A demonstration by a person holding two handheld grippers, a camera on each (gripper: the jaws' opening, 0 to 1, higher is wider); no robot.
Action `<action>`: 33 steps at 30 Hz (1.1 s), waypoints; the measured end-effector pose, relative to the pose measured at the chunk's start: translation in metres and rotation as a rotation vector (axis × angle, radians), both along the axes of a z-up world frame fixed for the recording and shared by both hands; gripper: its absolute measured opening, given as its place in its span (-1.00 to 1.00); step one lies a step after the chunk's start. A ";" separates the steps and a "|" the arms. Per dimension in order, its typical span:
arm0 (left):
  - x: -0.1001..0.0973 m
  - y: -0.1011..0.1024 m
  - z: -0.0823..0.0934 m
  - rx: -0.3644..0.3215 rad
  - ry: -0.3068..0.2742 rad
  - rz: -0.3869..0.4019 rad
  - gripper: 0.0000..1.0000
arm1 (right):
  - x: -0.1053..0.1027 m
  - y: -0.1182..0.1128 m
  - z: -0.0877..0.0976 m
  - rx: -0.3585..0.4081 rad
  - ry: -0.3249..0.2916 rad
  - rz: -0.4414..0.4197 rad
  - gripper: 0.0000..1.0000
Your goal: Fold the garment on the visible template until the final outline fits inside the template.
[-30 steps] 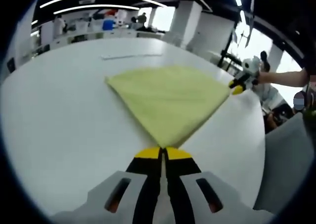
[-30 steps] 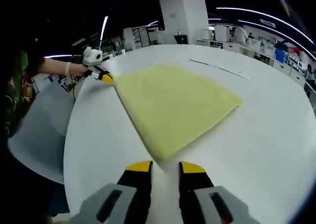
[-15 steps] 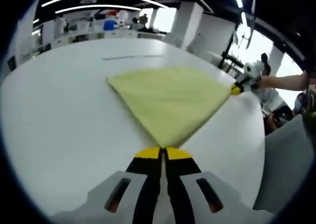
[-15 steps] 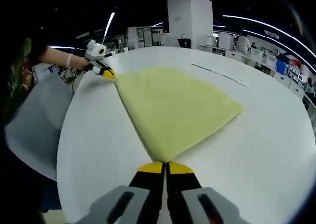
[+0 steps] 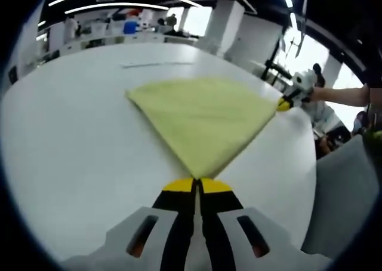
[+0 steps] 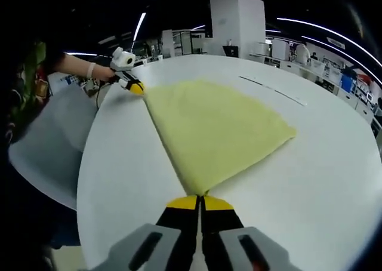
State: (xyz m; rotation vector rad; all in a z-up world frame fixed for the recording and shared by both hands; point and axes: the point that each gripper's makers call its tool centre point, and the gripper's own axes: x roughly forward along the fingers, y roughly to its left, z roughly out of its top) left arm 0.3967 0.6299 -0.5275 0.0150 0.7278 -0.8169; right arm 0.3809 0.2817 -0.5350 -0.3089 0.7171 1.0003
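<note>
A pale yellow garment (image 5: pixel 206 119) lies flat on a white table (image 5: pixel 71 139), folded into a roughly triangular, fan-like outline, well in from the table's far edge and closer to the near edge where the person stands. In the left gripper view, the left gripper (image 5: pixel 197 186) has its yellow-tipped jaws pressed together on the nearest corner of the cloth, which narrows to a point right at the tips. In the right gripper view, the right gripper (image 6: pixel 200 203) likewise has its jaws closed together on another pointed corner of the same garment (image 6: pixel 215 134). Each gripper also shows in the other's view at the far corner of the cloth, held by a hand (image 5: pixel 334 94) on a bare forearm: the right one at the right side of the left gripper view, the left one at the upper left of the right gripper view, its yellow tip touching the cloth's edge. A thin pale strip (image 6: pixel 271 90) lies on the bare table (image 6: pixel 334 163) beyond the garment, apart from it. Nothing rests on the cloth or between the two grippers. Off the near table edge a grey panel (image 6: pixel 45 139) stands beside the person. Behind the table are white pillars, benches with equipment and ceiling light strips.
</note>
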 end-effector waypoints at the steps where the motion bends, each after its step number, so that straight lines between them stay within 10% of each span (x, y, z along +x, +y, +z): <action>1: -0.005 0.000 -0.001 0.001 0.002 -0.002 -1.00 | -0.004 0.001 0.001 0.003 0.004 -0.001 -1.00; 17: -0.038 0.004 -0.004 0.001 0.040 -0.015 -1.00 | -0.053 0.002 0.000 0.054 0.057 -0.027 -1.00; 28: -0.042 0.006 0.000 -0.009 0.017 -0.023 -0.89 | -0.052 -0.002 0.002 0.072 0.069 -0.084 -1.00; 33: -0.037 0.009 0.007 -0.006 -0.014 -0.016 -0.66 | -0.050 -0.010 0.011 0.080 0.057 -0.127 -0.70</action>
